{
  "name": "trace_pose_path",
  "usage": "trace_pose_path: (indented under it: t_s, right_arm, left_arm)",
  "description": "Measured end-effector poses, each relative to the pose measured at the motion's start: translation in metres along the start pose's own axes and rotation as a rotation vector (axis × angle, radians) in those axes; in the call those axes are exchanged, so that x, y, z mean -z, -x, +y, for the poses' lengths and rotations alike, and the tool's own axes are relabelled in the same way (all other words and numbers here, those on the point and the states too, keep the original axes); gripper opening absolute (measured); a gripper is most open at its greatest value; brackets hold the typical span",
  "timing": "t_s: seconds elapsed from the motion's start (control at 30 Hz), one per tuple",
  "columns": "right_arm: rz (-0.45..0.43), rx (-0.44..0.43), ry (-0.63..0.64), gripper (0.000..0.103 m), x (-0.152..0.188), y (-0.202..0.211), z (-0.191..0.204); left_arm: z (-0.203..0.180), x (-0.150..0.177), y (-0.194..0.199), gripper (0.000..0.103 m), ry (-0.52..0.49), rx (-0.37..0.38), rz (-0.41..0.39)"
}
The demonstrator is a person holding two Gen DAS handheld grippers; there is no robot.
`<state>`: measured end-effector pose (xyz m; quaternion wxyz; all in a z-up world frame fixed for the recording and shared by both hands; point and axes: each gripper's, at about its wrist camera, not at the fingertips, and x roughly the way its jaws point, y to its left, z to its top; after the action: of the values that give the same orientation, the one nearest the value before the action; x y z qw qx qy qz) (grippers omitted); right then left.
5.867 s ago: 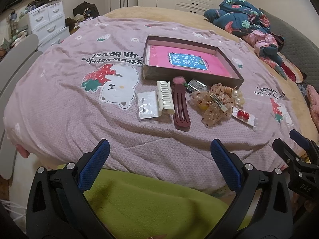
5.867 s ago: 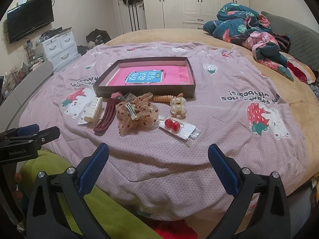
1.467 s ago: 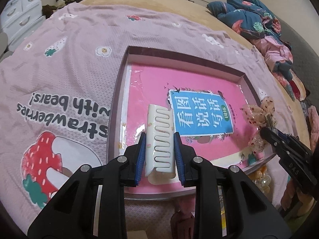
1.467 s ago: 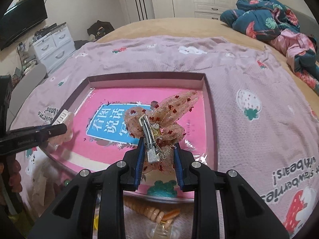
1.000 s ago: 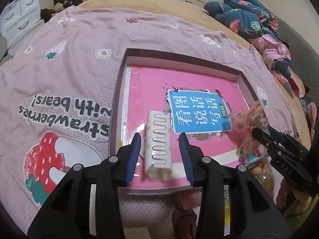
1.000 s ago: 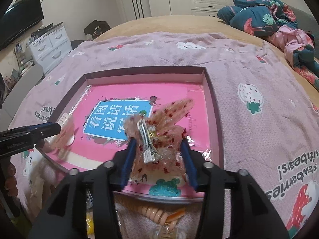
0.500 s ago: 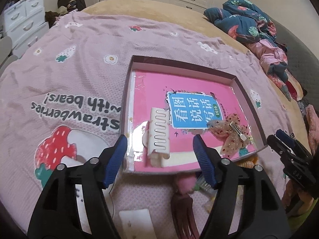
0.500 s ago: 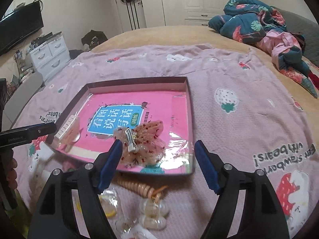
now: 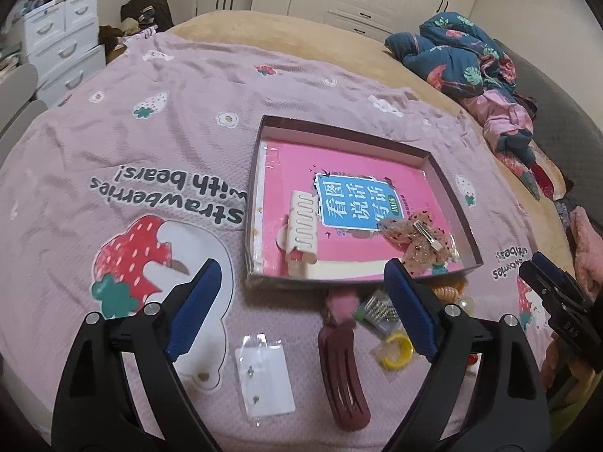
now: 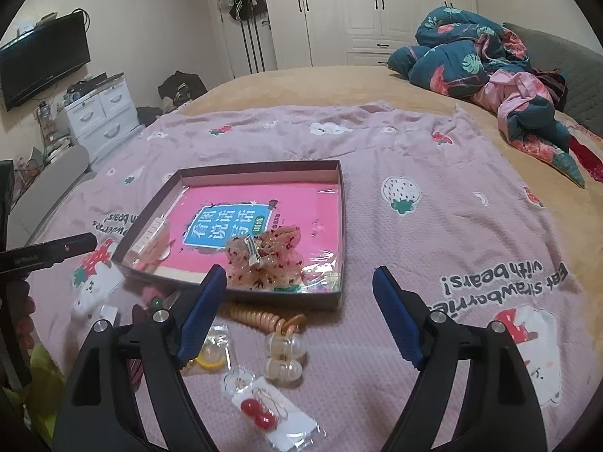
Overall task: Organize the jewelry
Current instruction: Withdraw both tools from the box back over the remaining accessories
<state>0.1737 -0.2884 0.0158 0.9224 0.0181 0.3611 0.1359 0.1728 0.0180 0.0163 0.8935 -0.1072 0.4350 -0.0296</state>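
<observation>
The left gripper [image 9: 301, 309] hangs over the blanket [image 9: 150, 143], jaws opening with nothing between them, likely freed for another pickup. "Strawberries with bears!" reads upside down on the cloth. The cream hair claw [image 9: 301, 229] and spotted bow clip [image 9: 418, 239] lie in the box [image 9: 433, 165], gathered on a pink book with Chinese lettering. The right gripper [image 10: 299, 307] is opening too, empty, above loose pieces like the red earrings [image 10: 256, 412].

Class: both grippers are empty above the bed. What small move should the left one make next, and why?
Probably lower the left gripper, its jaws opening with nothing between them, onto the dark red hair clip. It lies closest, outside the box, where the white claw clip and the bow clip already lie.
</observation>
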Motion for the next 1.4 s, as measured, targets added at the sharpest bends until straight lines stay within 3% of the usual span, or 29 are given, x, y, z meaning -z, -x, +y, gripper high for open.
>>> trace_pose_path:
  t_s: [0.13, 0.83, 1.4]
  right_arm:
    - [-0.004, -0.005, 0.009, 0.079, 0.004, 0.011, 0.003]
    - [0.031, -0.052, 0.086, 0.08, 0.041, 0.036, 0.033]
    - [0.068, -0.067, 0.103, 0.08, 0.063, 0.035, 0.041]
  left_arm:
    - [0.001, 0.008, 0.011, 0.085, 0.007, 0.0, -0.011]
    - [-0.004, 0.056, 0.041, 0.085, -0.023, -0.015, -0.012]
    - [-0.019, 0.092, 0.036, 0.085, -0.051, 0.01, 0.041]
